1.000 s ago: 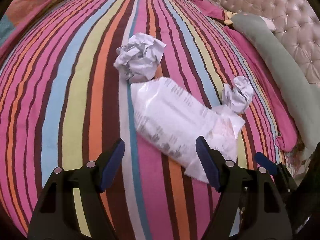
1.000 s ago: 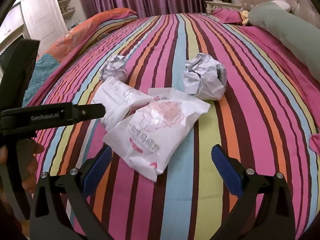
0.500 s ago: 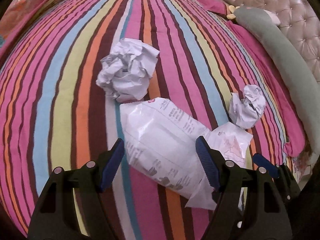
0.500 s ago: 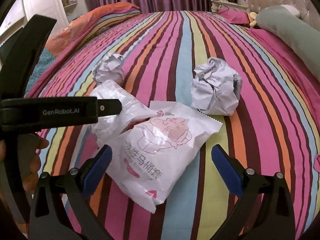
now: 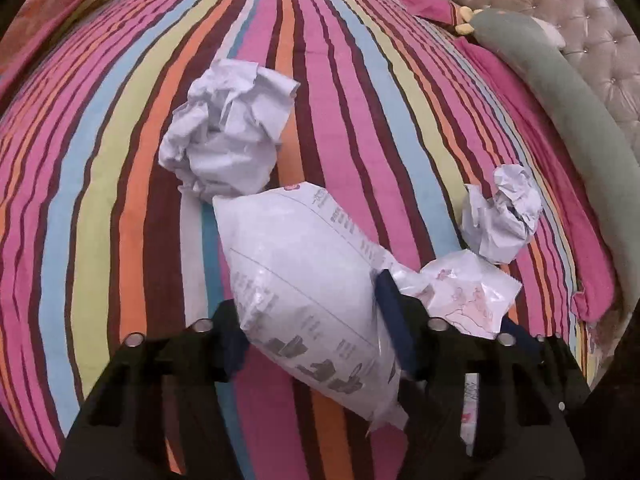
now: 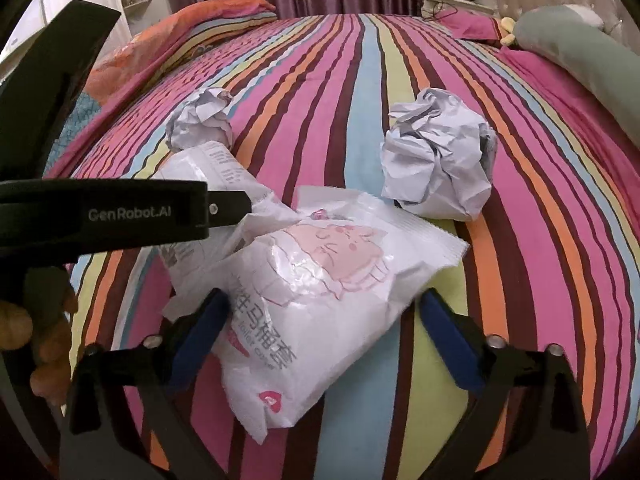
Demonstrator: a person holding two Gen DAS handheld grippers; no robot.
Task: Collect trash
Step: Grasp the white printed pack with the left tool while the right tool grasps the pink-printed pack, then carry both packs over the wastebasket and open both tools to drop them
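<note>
trash lies in a cluster on the striped bed [image 5: 100, 184]: two white packets and two balls of crumpled paper. the left gripper [image 5: 316, 320] has just been closing, and its blue pads now press both sides of the printed packet [image 5: 304, 280], which bulges between them. the right gripper [image 6: 324, 328] has also just been narrowing around the pink-cartoon packet [image 6: 320, 304]; its left pad touches the packet's edge, while whether the right pad [image 6: 448, 340] touches cannot be told, so a firm hold is not shown. the two packets overlap, the cartoon one lying partly over the printed one. beyond the printed packet's far end a large paper ball [image 5: 228, 132] sits touching it, and a smaller ball [image 5: 504, 224] rests just beside the cartoon packet's corner. in the right view the left gripper's black body crosses from the left edge, with fingers [image 6: 36, 344] of a hand below it. a green bolster [image 5: 560, 100] lies along the tufted headboard [image 5: 580, 12].
</note>
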